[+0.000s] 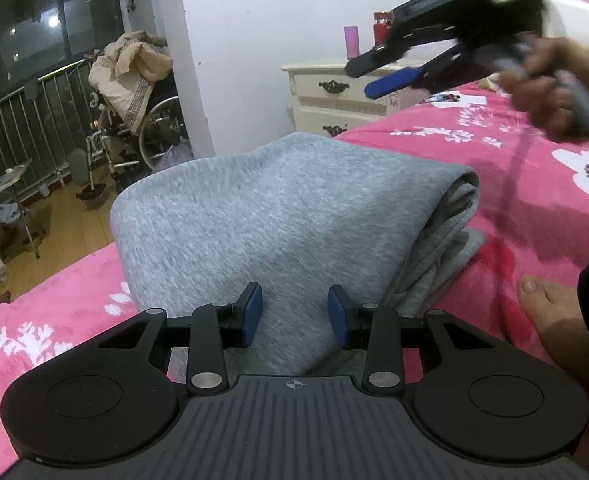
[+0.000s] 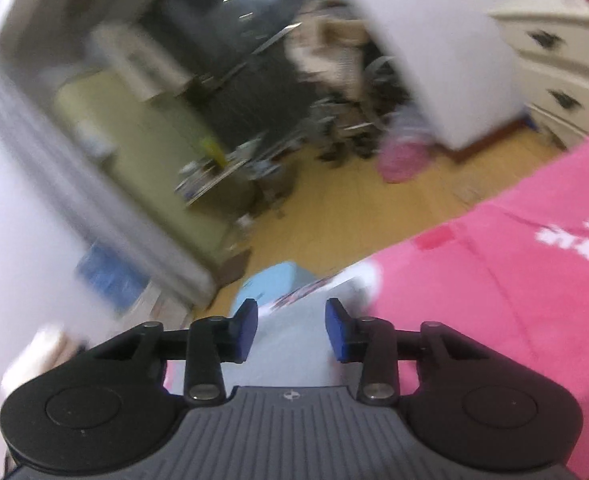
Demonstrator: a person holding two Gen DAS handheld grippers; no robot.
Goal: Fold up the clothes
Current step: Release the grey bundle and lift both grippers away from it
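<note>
A bed (image 1: pixel 494 184) under a pink blanket with white snowflake prints fills the lower and right parts of the left wrist view; in the blurred right wrist view the same pink blanket takes the lower right, with yellow wooden floor (image 2: pixel 334 216) beyond it. The folded grey garment (image 1: pixel 278 216) lies on the bed at the centre of the left wrist view, its thick rolled fold toward the right of the frame and looser layers showing beneath that edge; it reaches down to the bottom centre of the frame. The left gripper (image 1: pixel 294 312) sits at the bottom centre just over the near part of the garment, its blue pads apart with grey cloth seen in the gap; the pads do not press on it. The right gripper (image 1: pixel 382 76) hangs in the upper right of that view, well above the bed, gripped by a hand (image 1: pixel 542 92); its fingers stand apart and carry nothing; in its own view the gap shows only blurred pale things beyond. A cream nightstand (image 1: pixel 334 96) stands against the wall at upper centre; a wheelchair (image 1: pixel 142 128) piled with bedding is at the upper left; a bare foot (image 1: pixel 550 312) rests on the blanket at the lower right.
</note>
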